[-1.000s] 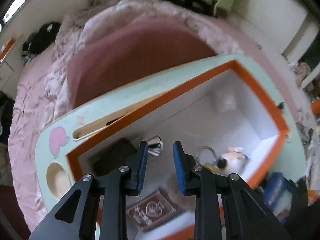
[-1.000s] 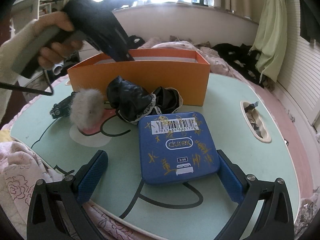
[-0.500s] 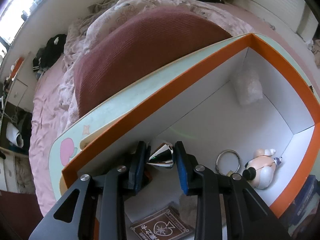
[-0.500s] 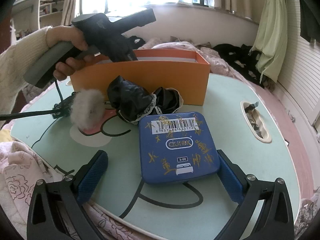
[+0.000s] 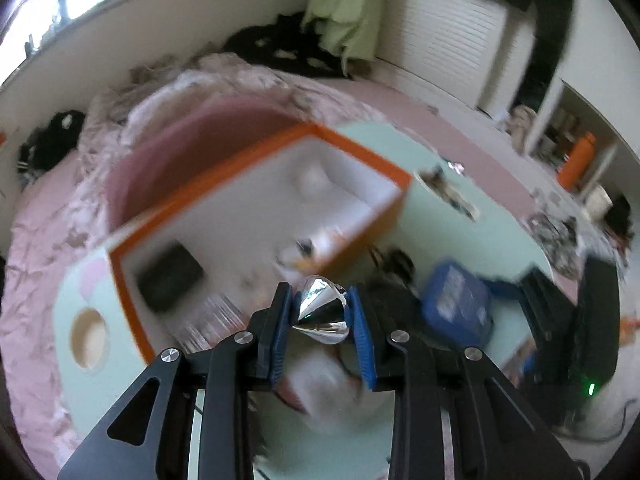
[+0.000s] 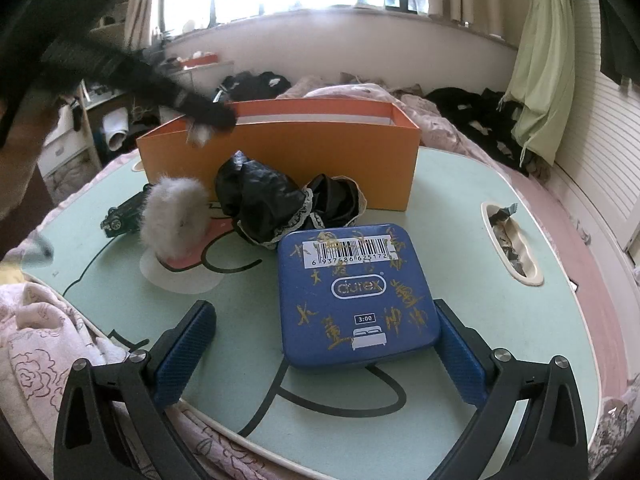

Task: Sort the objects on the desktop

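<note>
Left wrist: left gripper point(image 5: 319, 312) angled down, clamped on a shiny cone point(image 5: 320, 312), above the orange box's point(image 5: 256, 168) near edge.

Right wrist: right gripper point(image 6: 326, 354) jaws wide apart, straddling the blue tin point(image 6: 356, 294) near the table point(image 6: 460, 208) edge.

Contents of the orange box point(image 5: 256, 200) are smeared by motion blur; behind its front wall point(image 6: 280, 160) they are hidden entirely.

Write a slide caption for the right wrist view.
Open right tongs straddle a blue tin on the green table, orange box behind.
</note>
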### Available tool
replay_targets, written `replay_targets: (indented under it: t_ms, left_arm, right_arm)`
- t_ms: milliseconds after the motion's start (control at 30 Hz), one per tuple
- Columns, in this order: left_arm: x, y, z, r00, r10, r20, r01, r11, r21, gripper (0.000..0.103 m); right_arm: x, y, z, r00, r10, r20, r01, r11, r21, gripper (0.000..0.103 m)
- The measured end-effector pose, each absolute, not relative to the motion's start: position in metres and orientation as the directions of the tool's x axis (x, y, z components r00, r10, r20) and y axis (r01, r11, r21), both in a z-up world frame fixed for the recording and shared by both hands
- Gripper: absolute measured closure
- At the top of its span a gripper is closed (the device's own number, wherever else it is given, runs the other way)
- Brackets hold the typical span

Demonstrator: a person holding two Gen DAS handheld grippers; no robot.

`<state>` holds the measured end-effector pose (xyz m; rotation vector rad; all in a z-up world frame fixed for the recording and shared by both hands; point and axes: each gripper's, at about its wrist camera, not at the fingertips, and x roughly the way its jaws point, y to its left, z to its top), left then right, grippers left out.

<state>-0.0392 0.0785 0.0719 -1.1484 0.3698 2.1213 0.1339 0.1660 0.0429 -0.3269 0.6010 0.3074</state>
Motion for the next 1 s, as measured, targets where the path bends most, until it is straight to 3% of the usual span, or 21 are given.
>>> replay_targets:
  t_ms: [200,467,600,833,1000]
  left_arm:
    - [-0.048,0.066,0.041,-0.354,0.454,-0.818,-0.640,-0.755,-0.143,0.070]
    - [-0.028,0.036,0.055,-0.444,0.524,-0.727,-0.609,-0.771,-0.184,0.043]
    - [-0.022,0.012,0.063,-0.491,0.525,-0.695,-0.554,-0.804,-0.216,0.024]
    - [-0.060,-0.013,0.032,-0.502,0.393,-0.770,-0.418,-0.890,-0.182,0.024]
    - [-0.041,-0.019,0.036,-0.497,0.458,-0.737,-0.463,-0.858,-0.221,0.024]
  right_arm:
    - [0.134,0.166,0.043,0.784,0.182,-0.594,-0.368,0.906,-0.208,0.000]
    - [0.133,0.165,0.043,0.785,0.177,-0.594,-0.362,0.909,-0.208,0.000]
    - [0.133,0.165,0.043,0.786,0.173,-0.594,-0.357,0.911,-0.207,0.000]
    - [0.133,0.166,0.043,0.786,0.169,-0.594,-0.352,0.913,-0.207,0.000]
    - [0.133,0.165,0.043,0.787,0.165,-0.594,-0.348,0.915,-0.206,0.000]
